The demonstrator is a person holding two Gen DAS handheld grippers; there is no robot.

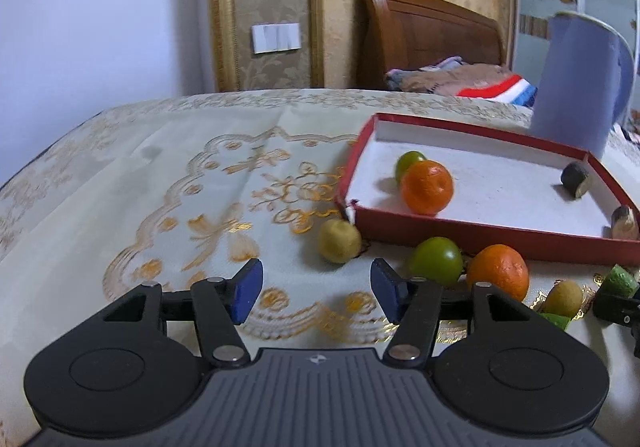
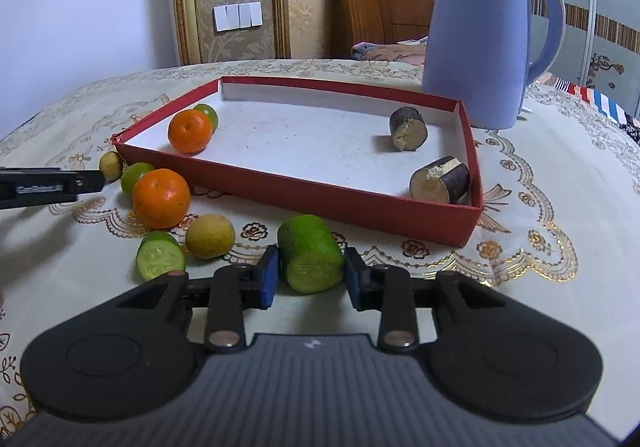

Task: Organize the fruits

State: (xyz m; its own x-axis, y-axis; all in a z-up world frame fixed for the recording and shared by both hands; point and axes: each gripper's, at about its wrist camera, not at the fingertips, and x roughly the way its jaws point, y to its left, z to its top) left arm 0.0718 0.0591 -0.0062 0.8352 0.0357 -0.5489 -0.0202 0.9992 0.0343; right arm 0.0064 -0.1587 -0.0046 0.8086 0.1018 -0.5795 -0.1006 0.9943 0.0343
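The cucumber piece (image 2: 311, 253) lies on its side on the tablecloth (image 2: 560, 187), directly between the blue pads of the right tongs (image 2: 311, 277), and both pads press on its green skin. So the right tongs are pinching this piece, with the cut face turned toward the camera. The red box (image 2: 304, 193) stands just beyond the tips, with its near wall close behind the piece.

I think the grip can fail in two ways. The skin is round and looks smooth, and the pads hold it near their tips, so the piece may slip or rotate out when it is lifted. Also the near wall of the box is close ahead, and the piece can knock against it if it is not raised enough.

To the left of the right tongs lie a second cucumber piece (image 2: 161, 255), a yellow fruit (image 2: 210, 235), an orange (image 2: 161, 199) and a green fruit (image 2: 136, 175), all still outside the box.

The left tongs (image 1: 316, 289) are spread apart with nothing between the pads. Another small yellow fruit (image 1: 340, 241) lies just beyond their tips, touching the corner of the box.

Only the right view shows the grip itself and both dark cut pieces (image 2: 409, 129) inside the box in full. The left view shows the empty gap of the left tongs, which the right view gives only as a dark bar at its left edge.
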